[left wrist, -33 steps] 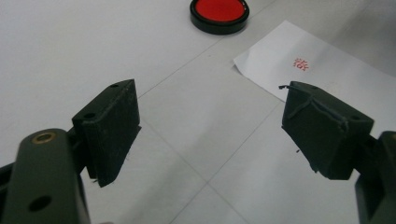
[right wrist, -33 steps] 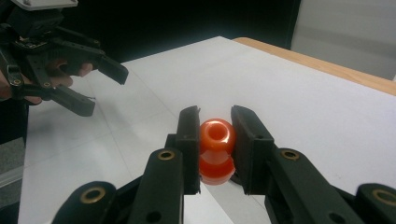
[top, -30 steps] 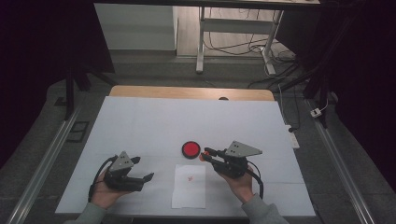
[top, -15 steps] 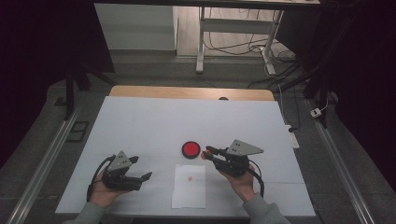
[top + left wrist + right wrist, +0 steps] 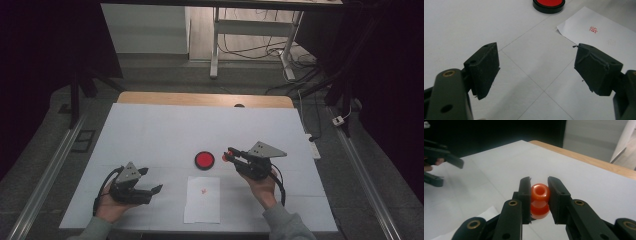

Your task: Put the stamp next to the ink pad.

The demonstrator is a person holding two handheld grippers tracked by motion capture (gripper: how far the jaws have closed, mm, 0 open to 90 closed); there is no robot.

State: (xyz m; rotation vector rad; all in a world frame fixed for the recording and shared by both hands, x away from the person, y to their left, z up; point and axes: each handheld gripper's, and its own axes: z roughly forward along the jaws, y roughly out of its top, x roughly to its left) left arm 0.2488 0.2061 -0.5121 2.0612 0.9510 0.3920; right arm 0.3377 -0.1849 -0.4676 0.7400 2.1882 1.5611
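my right gripper (image 5: 538, 200) pinches the red stamp (image 5: 540, 202), ink pad (image 5: 204, 160) just left of it in the high view; left gripper (image 5: 536, 72) spread.

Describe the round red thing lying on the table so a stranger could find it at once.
Start at the white table. Just beyond the top edge of the paper sheet near the middle lies the ink pad. It alone is a flat red disc in a black rim.

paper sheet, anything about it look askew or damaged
Slightly. The paper has one corner curled up off the table, seen in the left gripper view on the side toward the ink pad. Its red stamp mark is clean, and the sheet lies roughly square to the table edge.
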